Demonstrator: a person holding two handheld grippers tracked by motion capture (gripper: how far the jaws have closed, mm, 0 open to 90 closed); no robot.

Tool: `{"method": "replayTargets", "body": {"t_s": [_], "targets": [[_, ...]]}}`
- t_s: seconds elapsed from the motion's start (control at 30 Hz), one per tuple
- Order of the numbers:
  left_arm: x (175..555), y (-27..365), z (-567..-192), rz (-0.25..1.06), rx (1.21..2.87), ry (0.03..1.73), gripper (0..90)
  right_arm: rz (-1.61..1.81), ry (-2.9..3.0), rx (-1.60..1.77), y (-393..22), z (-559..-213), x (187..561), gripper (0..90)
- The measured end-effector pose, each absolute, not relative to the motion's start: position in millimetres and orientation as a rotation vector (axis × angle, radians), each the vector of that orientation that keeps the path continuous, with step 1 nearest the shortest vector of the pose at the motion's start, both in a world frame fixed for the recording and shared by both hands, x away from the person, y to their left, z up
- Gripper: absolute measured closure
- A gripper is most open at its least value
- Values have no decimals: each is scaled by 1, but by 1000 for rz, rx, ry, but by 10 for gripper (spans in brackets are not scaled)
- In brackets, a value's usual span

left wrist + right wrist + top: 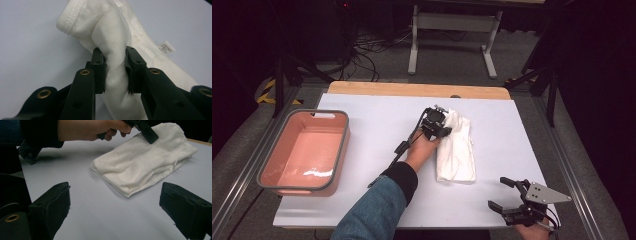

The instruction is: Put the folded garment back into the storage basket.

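The white cloth (455, 147) lay folded into a soft, uneven oblong just right of the frame's middle in the high view, on the pale matte sheet (377, 130) that covered the table. It looked like a knit garment — stitched hems ran along its edges, and in the left gripper view a small printed label (166, 47) stuck out at the right side of the fabric.

My left gripper (438, 126) sat at the cloth's upper end, and I had it clamped on the fabric: in the left gripper view a bunched ridge of the cloth (112, 72) rose between the two black jaws and was squeezed narrow where the pads pressed it. The rolled hem curled over in the upper left of that view. In the right gripper view my left hand (90, 130) showed at the top, its gripper's black tip touching the cloth (145, 162) near the upper right.

My right gripper (512, 200) rested in the lower right of the high view, well apart from the cloth, with its jaws spread wide and nothing between them — the right gripper view showed bare sheet in the gap.

A salmon-pink plastic bin (339, 150) with a grey rim and rounded corners stood at the left of the high view, well away from the cloth.
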State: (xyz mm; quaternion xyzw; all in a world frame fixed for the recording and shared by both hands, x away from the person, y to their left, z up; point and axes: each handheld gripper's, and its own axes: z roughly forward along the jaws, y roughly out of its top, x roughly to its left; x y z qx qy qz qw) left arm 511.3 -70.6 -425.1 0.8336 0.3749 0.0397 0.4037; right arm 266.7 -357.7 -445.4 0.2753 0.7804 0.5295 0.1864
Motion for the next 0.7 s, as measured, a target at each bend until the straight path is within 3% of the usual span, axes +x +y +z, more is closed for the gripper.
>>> {"method": "replayTargets", "body": {"t_s": [0.7], "targets": [[493,-50,-371,145,1984,834,729,1486,2197,774,-358,-445,267,103]]}}
